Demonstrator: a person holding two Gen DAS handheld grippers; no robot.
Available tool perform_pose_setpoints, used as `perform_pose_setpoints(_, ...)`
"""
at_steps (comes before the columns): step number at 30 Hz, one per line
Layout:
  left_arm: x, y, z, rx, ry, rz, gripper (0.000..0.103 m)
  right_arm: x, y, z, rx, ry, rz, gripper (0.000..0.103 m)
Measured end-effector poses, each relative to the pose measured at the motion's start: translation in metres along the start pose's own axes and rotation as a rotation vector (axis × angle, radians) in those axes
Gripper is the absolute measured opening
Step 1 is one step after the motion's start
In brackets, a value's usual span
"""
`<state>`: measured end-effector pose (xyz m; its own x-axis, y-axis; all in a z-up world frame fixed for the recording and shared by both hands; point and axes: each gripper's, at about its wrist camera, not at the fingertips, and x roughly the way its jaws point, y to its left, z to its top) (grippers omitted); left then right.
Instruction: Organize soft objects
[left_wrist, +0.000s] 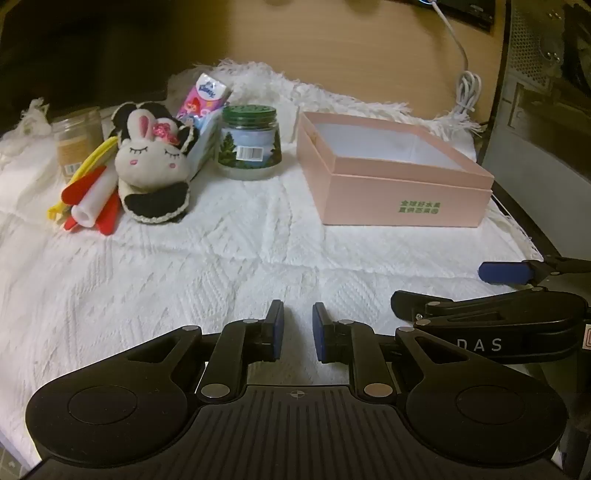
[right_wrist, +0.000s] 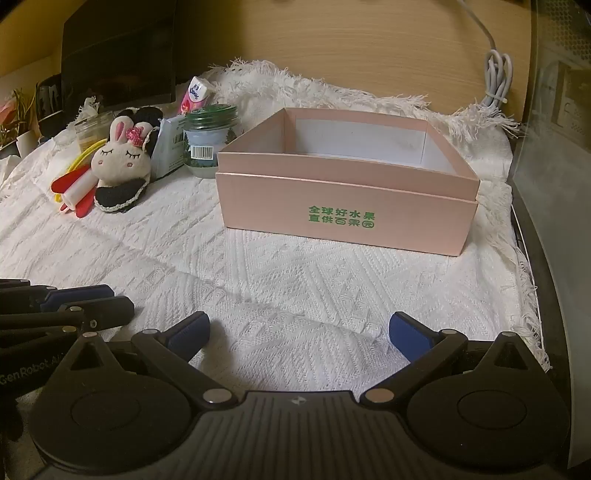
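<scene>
White knitted blanket (left_wrist: 229, 258) spread over a wooden desk, fringed at the far edge. Pink cardboard box (right_wrist: 343, 206) at right, open and empty, white-lined, printed in green Chinese characters on its near wall. Soft items clustered at far left, well apart from the box: bunny plush (left_wrist: 149, 155) on black knitted slippers, touching a red, white and yellow bundle (left_wrist: 88, 195) of uncertain make; behind it a tissue pack (left_wrist: 203, 99) marked "Kleenex", standing in a white carton. Hard items mixed in: green-lidded jar (left_wrist: 249, 147) with a forest label and barcode, and a tan-filled jar (left_wrist: 78, 142) at far left. Left gripper (left_wrist: 298, 332) low over bare blanket, jaws nearly together, nothing between them. Right gripper (right_wrist: 299, 332) just beside it, jaws spread fully wide, likewise empty. "DAS" legible on one gripper body, "GenRobot" on the other. Task judged not yet begun. Likely hazards: a reach for the plush knocking the green-lidded jar or toppling the carton, given the tight packing; pads snagging the loose weave and dragging the blanket, shifting everything on it; a pinch on the plush alone leaving the slippers behind, or lifting the touching bundle too; the two grippers colliding, given their closeness.
</scene>
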<state>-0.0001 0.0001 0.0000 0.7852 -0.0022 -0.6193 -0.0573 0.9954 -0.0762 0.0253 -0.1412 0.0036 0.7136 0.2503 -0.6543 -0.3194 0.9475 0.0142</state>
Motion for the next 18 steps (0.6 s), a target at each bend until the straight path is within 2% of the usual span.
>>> perform_pose_setpoints(18,0.0001,-0.0001,0.0000,0.003,0.003,0.002,0.019,-0.0002,-0.0001,-0.0001,0.001,0.000,0.001,0.103)
